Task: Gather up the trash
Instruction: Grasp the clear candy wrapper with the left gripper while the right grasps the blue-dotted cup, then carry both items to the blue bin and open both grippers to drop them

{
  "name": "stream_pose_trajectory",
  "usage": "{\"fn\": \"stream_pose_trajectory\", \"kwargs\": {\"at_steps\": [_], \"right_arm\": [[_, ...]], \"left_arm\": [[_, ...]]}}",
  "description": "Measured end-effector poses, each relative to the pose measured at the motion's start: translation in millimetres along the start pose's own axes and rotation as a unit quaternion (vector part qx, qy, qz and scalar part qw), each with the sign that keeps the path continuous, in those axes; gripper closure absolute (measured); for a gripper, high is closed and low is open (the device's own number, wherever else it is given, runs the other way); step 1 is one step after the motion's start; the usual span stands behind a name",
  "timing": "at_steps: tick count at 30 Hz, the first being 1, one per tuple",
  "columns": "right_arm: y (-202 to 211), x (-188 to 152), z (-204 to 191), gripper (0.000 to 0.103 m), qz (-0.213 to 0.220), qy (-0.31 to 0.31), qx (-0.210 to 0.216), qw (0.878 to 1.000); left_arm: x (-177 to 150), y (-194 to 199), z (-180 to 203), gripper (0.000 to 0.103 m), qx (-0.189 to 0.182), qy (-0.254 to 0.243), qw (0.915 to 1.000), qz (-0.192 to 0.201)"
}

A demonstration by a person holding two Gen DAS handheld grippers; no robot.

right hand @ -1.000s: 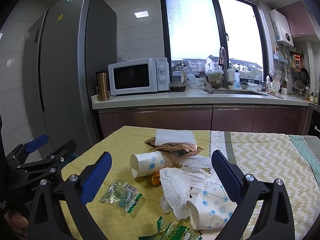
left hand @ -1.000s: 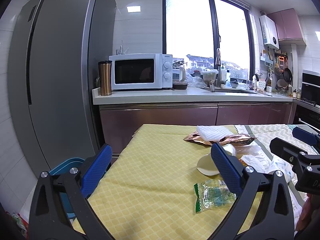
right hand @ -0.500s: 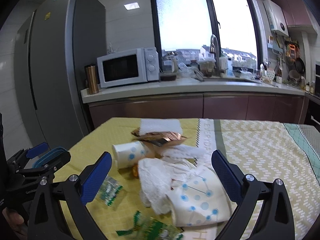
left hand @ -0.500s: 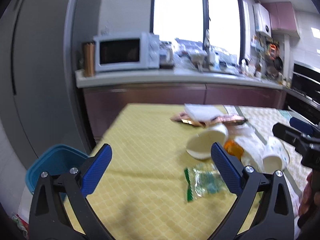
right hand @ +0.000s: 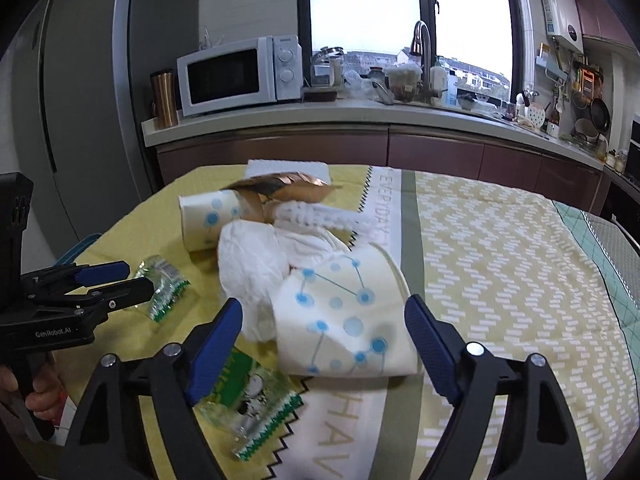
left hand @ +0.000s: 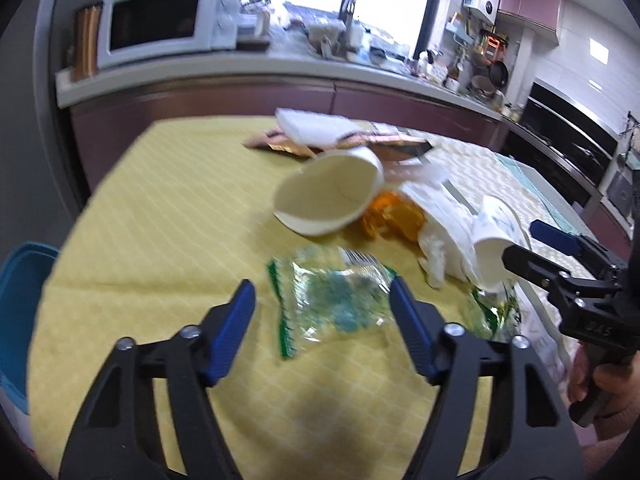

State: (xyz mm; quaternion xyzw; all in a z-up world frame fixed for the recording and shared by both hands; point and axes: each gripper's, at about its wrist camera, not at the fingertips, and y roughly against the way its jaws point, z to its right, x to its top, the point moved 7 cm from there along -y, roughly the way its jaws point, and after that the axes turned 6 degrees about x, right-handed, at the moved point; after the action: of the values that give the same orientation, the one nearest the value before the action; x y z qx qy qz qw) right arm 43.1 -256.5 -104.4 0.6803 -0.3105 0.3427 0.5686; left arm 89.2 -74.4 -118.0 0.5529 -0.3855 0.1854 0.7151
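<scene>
Yellow tablecloth point(left hand: 168, 208); left gripper point(left hand: 322, 294) closing around wrapper point(left hand: 336, 296); right gripper point(right hand: 324, 312) closing around cup point(right hand: 344, 316).

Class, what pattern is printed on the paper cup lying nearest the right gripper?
Blue dots joined by thin lines on white paper cup; clearest in the right wrist view.

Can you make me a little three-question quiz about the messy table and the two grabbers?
1. True or false: the left gripper is already squeezing the clear wrapper.
2. Which thing lies between the right gripper's fingers? A cup, B microwave, C tissue.
3. What colour is the tablecloth under the wrapper?

Key: 1 false, its jaws are closing but not touching. 2 A. 3 yellow.
</scene>
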Motion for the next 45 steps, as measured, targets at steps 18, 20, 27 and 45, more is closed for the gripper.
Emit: {"fn": "stream_pose_trajectory", "kwargs": {"at_steps": [18, 20, 27, 45], "right_arm": [[7, 7, 43, 0.021, 0.01, -0.091, 0.043, 0.995], [0, 6, 48, 0.021, -0.004, -0.117, 0.068, 0.991], [-19, -5, 52, 0.023, -0.036, -0.166, 0.13, 0.977], [33, 45, -15, 0.027, 0.034, -0.073, 0.178, 0.981]], "left_arm": [[-5, -3, 2, 0.084, -0.021, 0.003, 0.9997, -0.014], [-5, -2, 1, 0.085, -0.021, 0.001, 0.9997, -0.013], [-7, 1, -2, 0.085, -0.016, 0.005, 0.9998, -0.008], [-5, 56, -40, 0.088, 0.004, 0.03, 0.9987, 0.041]]}}
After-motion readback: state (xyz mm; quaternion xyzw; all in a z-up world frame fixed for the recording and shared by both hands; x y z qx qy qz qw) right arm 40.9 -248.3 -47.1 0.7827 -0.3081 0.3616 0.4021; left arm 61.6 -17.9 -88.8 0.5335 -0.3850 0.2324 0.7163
